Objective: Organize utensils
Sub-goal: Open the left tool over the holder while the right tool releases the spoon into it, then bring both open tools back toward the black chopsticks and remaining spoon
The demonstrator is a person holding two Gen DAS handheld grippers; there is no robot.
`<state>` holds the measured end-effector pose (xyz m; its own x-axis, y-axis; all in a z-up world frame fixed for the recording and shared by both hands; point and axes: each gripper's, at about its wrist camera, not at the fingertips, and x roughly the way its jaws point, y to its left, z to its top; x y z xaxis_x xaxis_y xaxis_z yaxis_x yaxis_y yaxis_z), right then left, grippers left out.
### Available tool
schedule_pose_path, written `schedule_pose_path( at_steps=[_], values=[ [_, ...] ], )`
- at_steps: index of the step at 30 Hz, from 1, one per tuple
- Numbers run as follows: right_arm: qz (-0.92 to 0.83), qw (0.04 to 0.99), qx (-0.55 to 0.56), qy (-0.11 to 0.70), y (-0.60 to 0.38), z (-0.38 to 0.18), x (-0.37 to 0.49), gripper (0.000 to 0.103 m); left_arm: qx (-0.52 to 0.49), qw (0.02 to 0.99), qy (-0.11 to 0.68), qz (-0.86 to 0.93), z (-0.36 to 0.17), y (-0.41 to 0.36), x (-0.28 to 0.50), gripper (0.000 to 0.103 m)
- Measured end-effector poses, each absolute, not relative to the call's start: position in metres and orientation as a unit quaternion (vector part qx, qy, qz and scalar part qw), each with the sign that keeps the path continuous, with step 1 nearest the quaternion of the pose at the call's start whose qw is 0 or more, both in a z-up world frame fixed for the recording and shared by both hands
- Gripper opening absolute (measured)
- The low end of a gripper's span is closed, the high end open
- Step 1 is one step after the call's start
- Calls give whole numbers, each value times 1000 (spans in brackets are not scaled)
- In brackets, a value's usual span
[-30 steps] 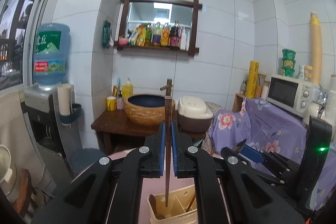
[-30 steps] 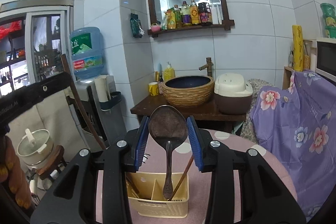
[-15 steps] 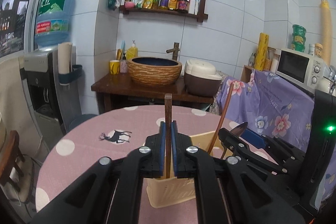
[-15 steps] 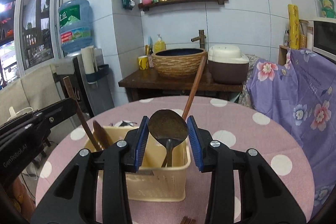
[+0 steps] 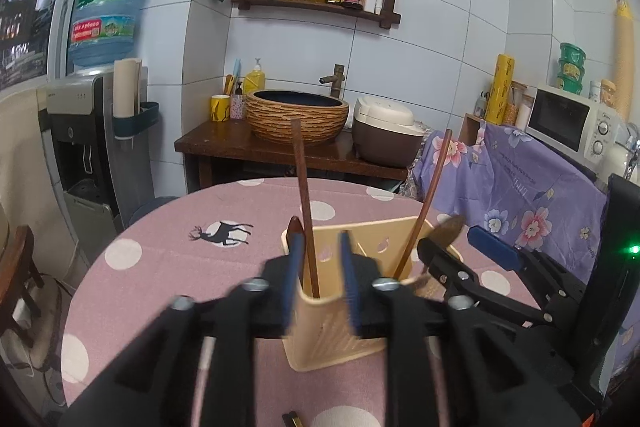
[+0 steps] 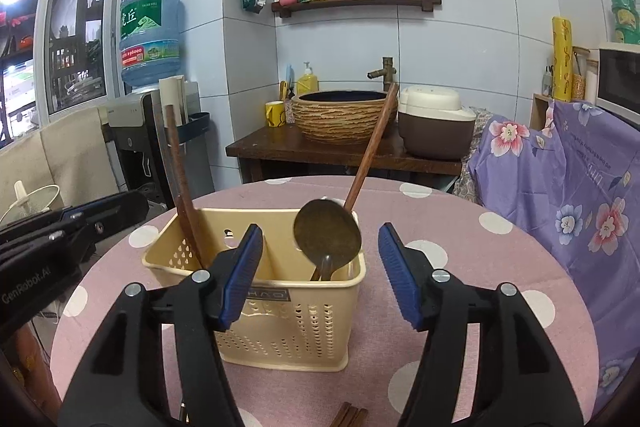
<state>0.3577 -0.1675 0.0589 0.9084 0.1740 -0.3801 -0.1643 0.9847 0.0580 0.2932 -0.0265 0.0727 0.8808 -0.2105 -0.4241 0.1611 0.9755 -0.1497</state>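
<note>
Both grippers have just been opening. The right gripper (image 6: pixel 320 273) is released around the spoon (image 6: pixel 327 235), which stands in the caddy's (image 6: pixel 288 323) right compartment. The left gripper (image 5: pixel 320 279) is released too, and its stick (image 5: pixel 304 203) rests in the left compartment, close to one pad. Risk: a pad catching a handle on withdrawal could tip the light caddy on the desk (image 6: pixel 480 195)

A cream perforated utensil caddy (image 6: pixel 280 311) stands on the polka-dot table, holding a dark metal spoon (image 6: pixel 327 235) bowl-up in its right compartment, wooden chopsticks (image 6: pixel 182 187) leaning at left, another chopstick (image 6: pixel 370 147) angled behind.
</note>
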Motion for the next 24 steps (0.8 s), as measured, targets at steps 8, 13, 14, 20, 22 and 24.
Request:
schedule_pose_path(
  at_steps=[8, 13, 14, 20, 22, 24],
  values=[
    [70, 979, 4, 194, -185, 61, 313, 75, -64, 967, 229, -87, 63, -11, 252, 79],
    [65, 971, -4, 231, -195, 46, 281, 75, -55, 958, 272, -74, 39, -3, 233, 83],
    [63, 969, -5, 240, -196, 42, 277, 75, -53, 955, 282, -73, 34, -1, 230, 83],
    [46, 953, -7, 299, -206, 3, 248, 75, -38, 942, 330, -58, -1, 8, 208, 82],
    [39, 946, -3, 322, -210, -11, 243, 75, -34, 936, 347, -56, -13, 10, 202, 77],
    [32, 939, -1, 343, -212, -24, 237, 75, -34, 930, 362, -53, -23, 12, 198, 72]
  ],
)
